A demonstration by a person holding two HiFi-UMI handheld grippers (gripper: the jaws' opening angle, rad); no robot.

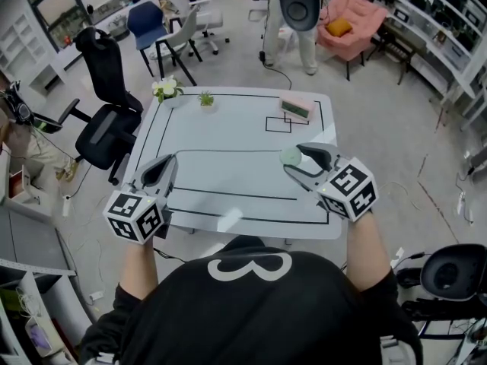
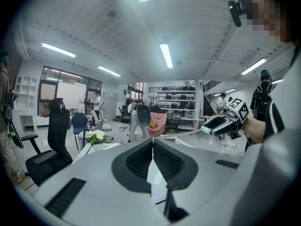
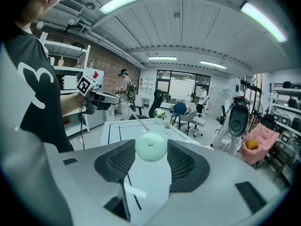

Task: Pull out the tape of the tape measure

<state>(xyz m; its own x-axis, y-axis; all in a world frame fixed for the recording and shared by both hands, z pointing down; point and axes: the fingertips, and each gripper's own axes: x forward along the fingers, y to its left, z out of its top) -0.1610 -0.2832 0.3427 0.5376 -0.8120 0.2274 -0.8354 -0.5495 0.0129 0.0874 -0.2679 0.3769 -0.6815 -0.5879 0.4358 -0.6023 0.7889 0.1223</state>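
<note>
We clench the right gripper [image 3: 151,150] on the tape measure [image 3: 150,144] while the left gripper [image 2: 153,143] pinches its tape [image 2: 182,133], stretching it between them.

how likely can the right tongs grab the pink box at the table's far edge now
Unlikely: the right tongs are shut on the round tape measure, though nothing on the table blocks the way to the pink box.

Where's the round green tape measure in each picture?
Head view: tape measure right of middle, in the right hand-held gripper.
Left gripper view: tape measure small, at the right.
Right gripper view: tape measure centre, between the jaws.
Shared landmark: the white flowers.
</note>
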